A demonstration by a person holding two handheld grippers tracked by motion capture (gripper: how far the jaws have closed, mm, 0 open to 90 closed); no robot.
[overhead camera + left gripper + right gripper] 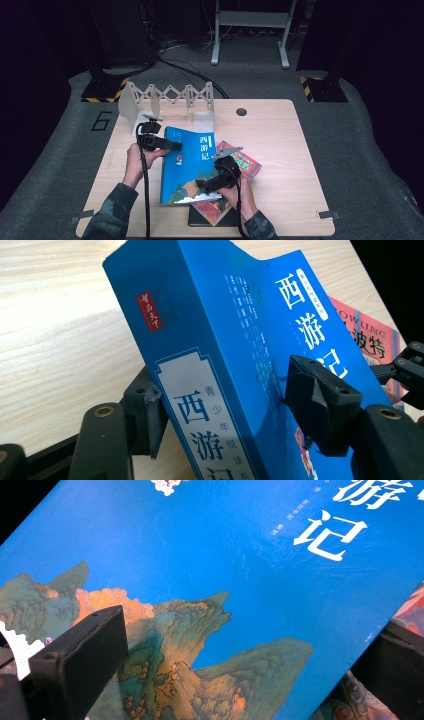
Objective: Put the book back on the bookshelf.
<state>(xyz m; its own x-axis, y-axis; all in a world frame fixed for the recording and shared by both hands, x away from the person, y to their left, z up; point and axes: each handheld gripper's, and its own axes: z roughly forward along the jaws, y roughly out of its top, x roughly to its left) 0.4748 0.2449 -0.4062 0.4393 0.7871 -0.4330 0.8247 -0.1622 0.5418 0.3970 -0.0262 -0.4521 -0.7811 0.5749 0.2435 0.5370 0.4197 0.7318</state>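
Blue book (187,165) between both clamped tools

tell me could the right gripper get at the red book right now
Probably not as things stand. The right gripper is clamped on the blue book, whose raised cover overlaps the red book beside it; it would have to let go first.

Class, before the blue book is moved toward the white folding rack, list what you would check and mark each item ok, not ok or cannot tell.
1. Left gripper clamps the blue paperback book across its spine: ok.
2. Right gripper grips the book's lower edge: ok.
3. Book lifted clear of the red book: cannot tell.
4. White folding plastic rack upright at the back of the wooden table: ok.
5. Rack slot wide enough: cannot tell.
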